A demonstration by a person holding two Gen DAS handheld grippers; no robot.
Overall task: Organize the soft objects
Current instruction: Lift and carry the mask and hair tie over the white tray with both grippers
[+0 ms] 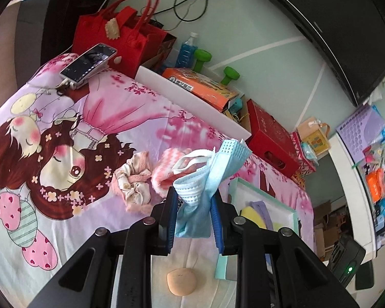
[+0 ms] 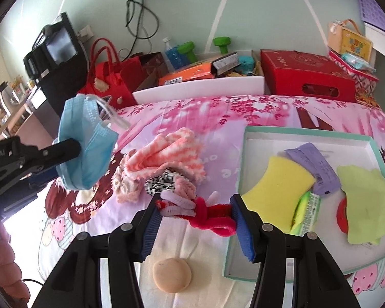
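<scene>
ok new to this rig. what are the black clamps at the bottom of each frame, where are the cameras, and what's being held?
No robot arm here: a person holds a hand-held gripper in each hand, and each gripper carries a fisheye camera looking forward along its fingers. So the black clamps with blue pads are the grippers themselves.

Left wrist view: the left gripper is closed on a blue face mask, lifted off the bed. The same mask and gripper show at the left of the right wrist view.

Right wrist view: the right gripper holds a bundle of red and lilac fuzzy wire between its jaws.

On the cartoon bedsheet lie a pink striped cloth, scrunchies and a round beige pad. The teal tray holds a yellow sponge, a green cloth and small packets.
</scene>
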